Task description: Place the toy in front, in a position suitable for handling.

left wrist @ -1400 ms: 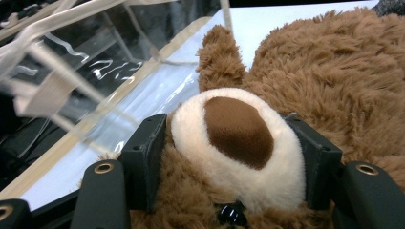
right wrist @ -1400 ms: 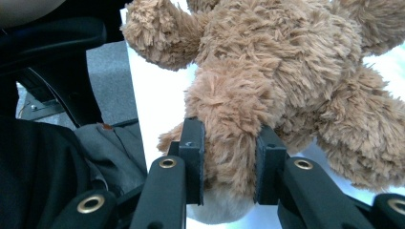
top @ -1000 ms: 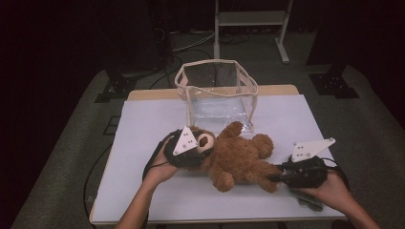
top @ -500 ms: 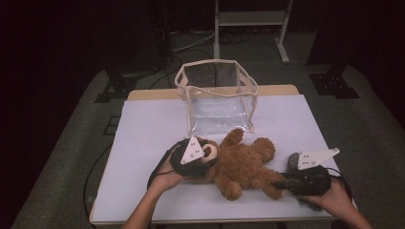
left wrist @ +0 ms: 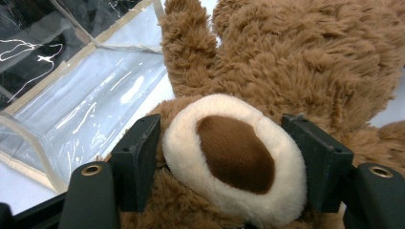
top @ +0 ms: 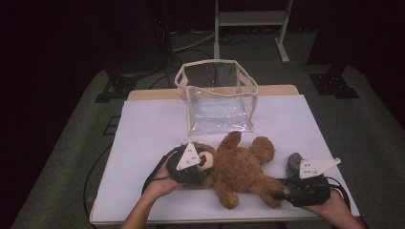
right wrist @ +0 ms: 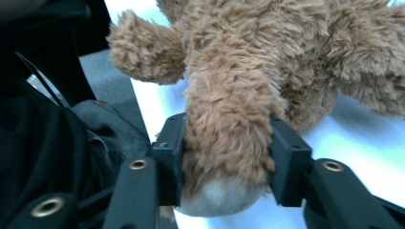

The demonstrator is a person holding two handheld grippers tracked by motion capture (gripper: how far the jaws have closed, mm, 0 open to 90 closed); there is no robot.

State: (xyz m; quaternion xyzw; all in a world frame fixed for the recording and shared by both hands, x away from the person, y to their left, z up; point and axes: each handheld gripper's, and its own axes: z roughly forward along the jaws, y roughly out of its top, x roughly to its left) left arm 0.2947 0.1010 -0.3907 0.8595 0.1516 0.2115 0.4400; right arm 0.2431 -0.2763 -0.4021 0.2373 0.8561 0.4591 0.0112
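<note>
Brown plush teddy bear (top: 243, 171) lies on its back on the white desk (top: 143, 143), just in front of the clear plastic bag (top: 217, 98), which stands open and looks empty. Left claw (left wrist: 231, 157) brackets the bear's muzzle and right claw (right wrist: 224, 162) brackets 1 leg; both have just been opening, and whether the pads yet press the fur cannot be told. The step looks like setting the bear down, so next both claws must spread wider and draw away.
</note>
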